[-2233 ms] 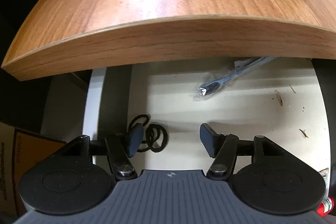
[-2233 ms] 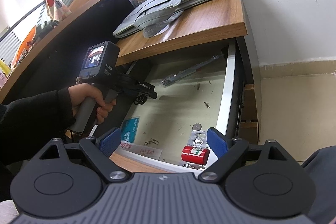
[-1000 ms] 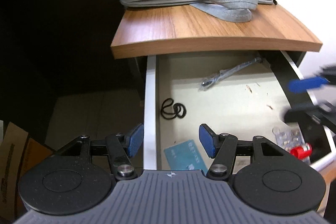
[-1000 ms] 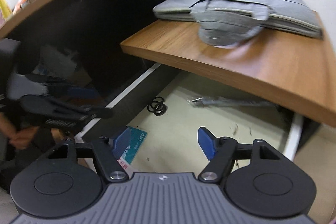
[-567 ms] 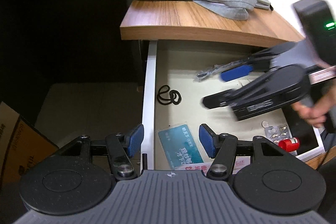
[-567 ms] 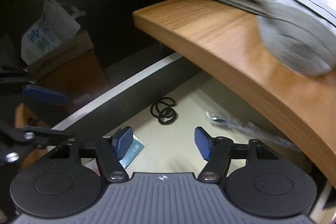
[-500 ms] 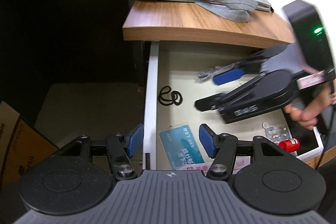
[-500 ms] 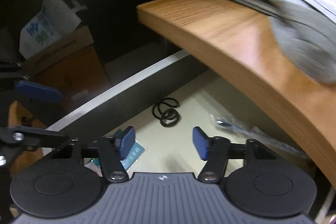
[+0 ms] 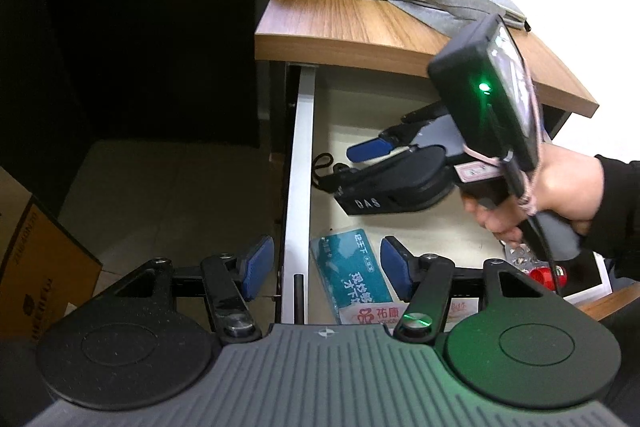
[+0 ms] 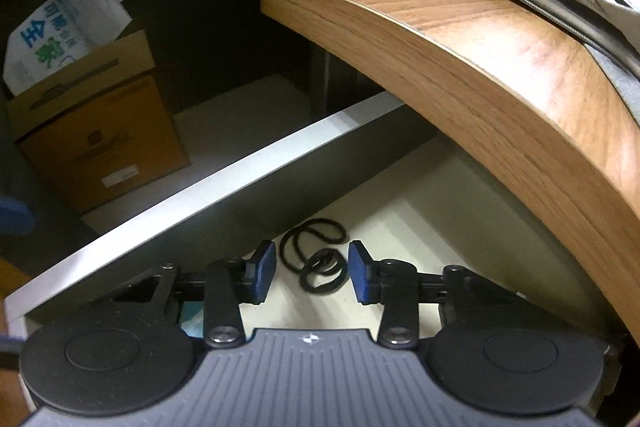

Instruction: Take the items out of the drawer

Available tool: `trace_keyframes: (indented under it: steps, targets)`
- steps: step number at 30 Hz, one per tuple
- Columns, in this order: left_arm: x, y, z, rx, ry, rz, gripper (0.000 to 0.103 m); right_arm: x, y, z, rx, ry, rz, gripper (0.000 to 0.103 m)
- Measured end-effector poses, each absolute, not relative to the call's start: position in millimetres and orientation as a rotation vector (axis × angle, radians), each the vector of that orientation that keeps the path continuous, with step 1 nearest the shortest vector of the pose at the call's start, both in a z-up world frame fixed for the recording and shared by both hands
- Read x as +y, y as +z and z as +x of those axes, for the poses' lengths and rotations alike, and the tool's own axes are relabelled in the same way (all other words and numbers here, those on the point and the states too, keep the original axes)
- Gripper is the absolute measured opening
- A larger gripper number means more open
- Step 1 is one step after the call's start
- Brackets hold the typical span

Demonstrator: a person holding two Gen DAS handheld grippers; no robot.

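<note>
Hair ties [image 10: 316,259] lying between released right gripper [image 10: 312,271] pads: lower squarely, then pinch both loops together.

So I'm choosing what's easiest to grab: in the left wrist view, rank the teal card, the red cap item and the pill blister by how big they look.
Largest to smallest:
1. teal card, clearly largest, though nearest the camera.
2 and 3. red cap item and pill blister: both small and partly hidden behind the right hand-held gripper's handle, so unranked.
</note>
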State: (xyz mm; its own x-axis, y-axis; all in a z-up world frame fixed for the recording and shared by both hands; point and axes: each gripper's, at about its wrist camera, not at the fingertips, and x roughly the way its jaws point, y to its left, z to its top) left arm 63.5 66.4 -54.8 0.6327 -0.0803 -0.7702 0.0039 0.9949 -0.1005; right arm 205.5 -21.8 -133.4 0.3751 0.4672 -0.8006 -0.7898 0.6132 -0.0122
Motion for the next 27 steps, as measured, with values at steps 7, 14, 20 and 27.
trace_keyframes:
  steps: [7,14,20,27]
  targets:
    - [66.0,-56.8,63.9,0.893,-0.047,-0.089,0.062,-23.0,-142.3,214.6,0.895,0.813,-0.403,0.031]
    - [59.1,-53.6,64.7,0.883,-0.067,-0.067,0.062,-47.2,-142.0,207.4,0.961,0.79,-0.424,0.031]
    - [52.4,-51.4,64.6,0.878,-0.079,-0.053,0.062,-66.8,-136.5,192.6,0.985,0.784,-0.439,0.031]
    - [48.4,-50.3,64.5,0.874,-0.087,-0.036,0.062,-63.6,-126.3,197.7,0.941,0.786,-0.379,0.031]
